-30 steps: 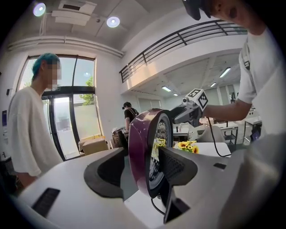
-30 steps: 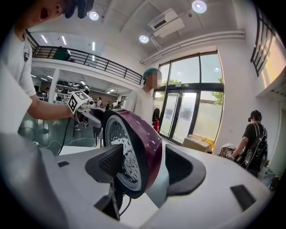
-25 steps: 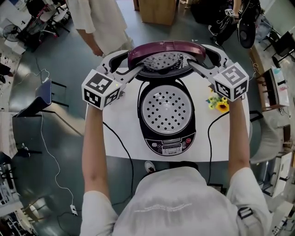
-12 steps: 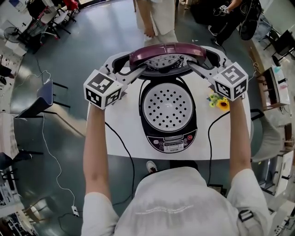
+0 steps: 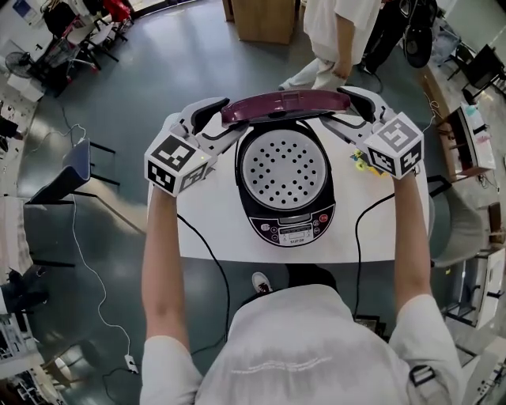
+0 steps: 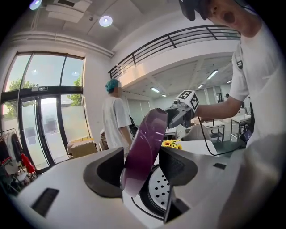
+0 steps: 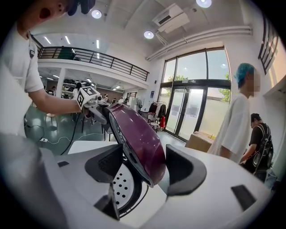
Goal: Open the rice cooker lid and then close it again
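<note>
A black rice cooker (image 5: pixel 288 229) stands on a white table (image 5: pixel 202 229) with its perforated inner plate (image 5: pixel 285 168) uncovered. Its purple lid (image 5: pixel 285 105) stands raised at the back, seen nearly edge-on from above. My left gripper (image 5: pixel 215 120) holds the lid's left end and my right gripper (image 5: pixel 353 111) its right end. In the left gripper view the lid (image 6: pixel 145 147) slants between the pads of the left gripper (image 6: pixel 140 167), whose jaws have just been opening slightly. In the right gripper view the lid (image 7: pixel 138 143) fills the gap of the right gripper (image 7: pixel 143 167).
Yellow flowers (image 5: pixel 360 162) lie on the table right of the cooker. Black cables (image 5: pixel 207 261) hang off the table's near edge. A person (image 5: pixel 332 39) walks behind the table, near a cardboard box (image 5: pixel 265 20). A chair (image 5: pixel 75 158) stands at the left.
Both grippers have moved away from me with the lid, which has swung further back. Its inner face no longer shows and the whole inner plate is uncovered. The person behind walked rightward.
</note>
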Tool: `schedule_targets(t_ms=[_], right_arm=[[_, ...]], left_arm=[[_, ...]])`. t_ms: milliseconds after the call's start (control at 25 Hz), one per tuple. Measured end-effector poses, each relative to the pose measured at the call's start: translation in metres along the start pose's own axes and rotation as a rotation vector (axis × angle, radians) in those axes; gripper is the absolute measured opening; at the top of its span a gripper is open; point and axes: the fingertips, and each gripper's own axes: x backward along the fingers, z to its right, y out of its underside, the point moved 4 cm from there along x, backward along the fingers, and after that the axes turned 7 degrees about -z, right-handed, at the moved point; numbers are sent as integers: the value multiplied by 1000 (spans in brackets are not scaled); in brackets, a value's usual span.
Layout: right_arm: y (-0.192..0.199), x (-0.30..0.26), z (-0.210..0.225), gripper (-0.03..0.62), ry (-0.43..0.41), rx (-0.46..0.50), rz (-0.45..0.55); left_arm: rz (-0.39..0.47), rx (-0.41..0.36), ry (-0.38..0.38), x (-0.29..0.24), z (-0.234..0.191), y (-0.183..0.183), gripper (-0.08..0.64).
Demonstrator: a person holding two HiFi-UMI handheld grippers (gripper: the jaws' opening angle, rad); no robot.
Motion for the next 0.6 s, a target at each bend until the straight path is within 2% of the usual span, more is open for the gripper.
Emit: schedule_targets(t_ms=[400, 600], right_arm=[[30, 29, -42, 310, 2, 20, -59], [42, 34, -58, 316, 3, 12, -80]], left_arm=[[-65, -57, 47, 16, 49, 18, 311], [-90, -52, 50, 21, 68, 28, 318]])
